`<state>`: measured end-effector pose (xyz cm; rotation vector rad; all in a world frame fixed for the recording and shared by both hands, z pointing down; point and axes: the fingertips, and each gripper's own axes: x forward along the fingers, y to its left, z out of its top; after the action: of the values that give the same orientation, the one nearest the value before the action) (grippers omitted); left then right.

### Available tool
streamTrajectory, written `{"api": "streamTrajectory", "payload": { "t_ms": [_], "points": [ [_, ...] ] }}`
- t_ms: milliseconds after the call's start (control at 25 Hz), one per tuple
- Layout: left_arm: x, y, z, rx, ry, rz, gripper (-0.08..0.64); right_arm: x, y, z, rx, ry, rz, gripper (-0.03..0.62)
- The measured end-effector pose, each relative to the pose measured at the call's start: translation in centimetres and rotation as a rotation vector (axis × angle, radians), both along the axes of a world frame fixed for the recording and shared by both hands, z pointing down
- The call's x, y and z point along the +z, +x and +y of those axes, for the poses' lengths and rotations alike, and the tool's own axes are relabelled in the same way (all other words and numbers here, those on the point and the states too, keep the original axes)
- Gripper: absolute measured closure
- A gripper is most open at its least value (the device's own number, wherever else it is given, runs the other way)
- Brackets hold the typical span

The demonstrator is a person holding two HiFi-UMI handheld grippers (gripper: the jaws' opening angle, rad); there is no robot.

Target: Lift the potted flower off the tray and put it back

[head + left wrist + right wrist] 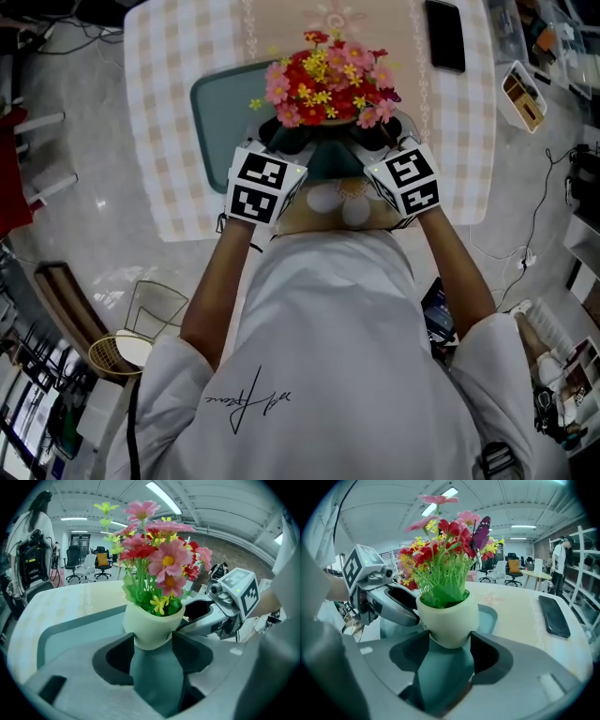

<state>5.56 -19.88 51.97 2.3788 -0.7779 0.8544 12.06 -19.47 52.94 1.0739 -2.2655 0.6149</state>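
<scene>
Two claws clamped on: left claw [152, 641] and right claw [449, 639] each pinched the lower wall of the cream rounded pot of red and pink flowers [152, 623], at the near edge of the teal plastic tray [211, 103]. Light, top-heavy, smooth-sided, I judged; a low grip suited.

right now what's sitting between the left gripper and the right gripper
The potted flower. The head view shows it between the left gripper and the right gripper, each clamping its pot.
</scene>
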Motion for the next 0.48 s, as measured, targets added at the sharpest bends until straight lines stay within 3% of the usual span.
{"api": "streamTrajectory", "payload": {
  "t_ms": [480],
  "points": [
    [-0.3,-1.0,1.5,-0.026,-0.017,0.025,0.351,-0.4,1.3,1.0,0.038,0.006,0.001,0.407]
  ]
}}
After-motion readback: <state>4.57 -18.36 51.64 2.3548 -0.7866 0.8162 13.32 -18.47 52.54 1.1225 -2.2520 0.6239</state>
